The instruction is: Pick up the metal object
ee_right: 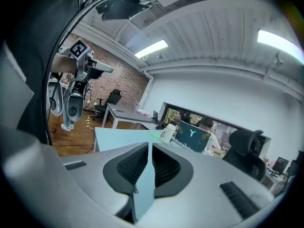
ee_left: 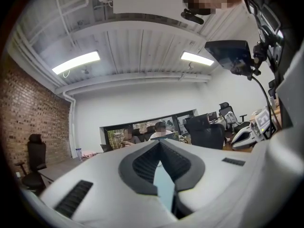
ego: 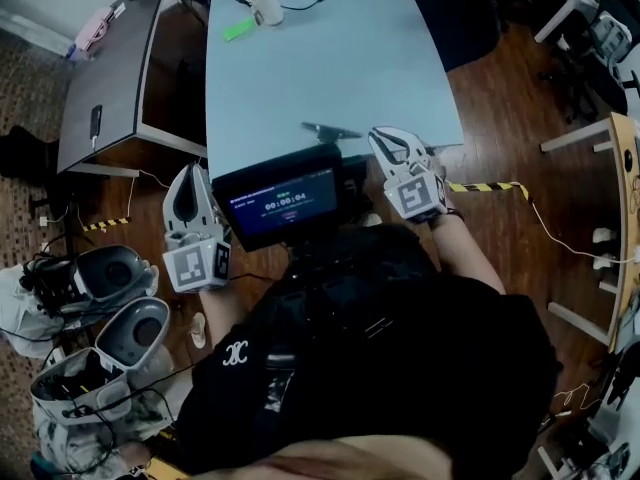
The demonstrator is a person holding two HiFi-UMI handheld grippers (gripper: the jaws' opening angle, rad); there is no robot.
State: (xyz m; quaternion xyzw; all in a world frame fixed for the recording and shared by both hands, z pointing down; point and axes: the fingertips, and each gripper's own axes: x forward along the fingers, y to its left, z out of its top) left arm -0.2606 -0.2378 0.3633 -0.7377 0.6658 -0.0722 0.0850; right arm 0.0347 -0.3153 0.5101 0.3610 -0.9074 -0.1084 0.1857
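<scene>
Scene: We look steeply down past a person in a black top [ego: 380, 368] who stands at the near end of a pale blue desk [ego: 330, 68], with dark wooden floor [ego: 500, 98] on either side.

Metal object: We see the metal object [ego: 330, 130], a small, dark, flat piece, lying on the desk close to its near edge. It is just beyond the screen, and nothing touches it.

Right hand-held gripper: The right hand-held gripper [ego: 385, 140] hangs over the near right part of the desk. Its tip is just beside the metal object, to the object's right. In the right gripper view its jaws [ee_right: 148, 148] stand a narrow slit apart, with only the desk top showing through the gap. It grips nothing.

Left hand-held gripper: The left hand-held gripper [ego: 190, 173] is held off the desk's near left corner, well apart from the metal object. In the left gripper view its jaw tips [ee_left: 159, 144] meet, so it is closed and empty.

Screen: A small dark screen [ego: 285, 203] sits in front of the person's chest, between the two hand-held grippers.

Far end of desk: A white cup [ego: 265, 3] stands there, with a small green item [ego: 238, 30] lying near it. Both are well apart from the metal object.
</scene>
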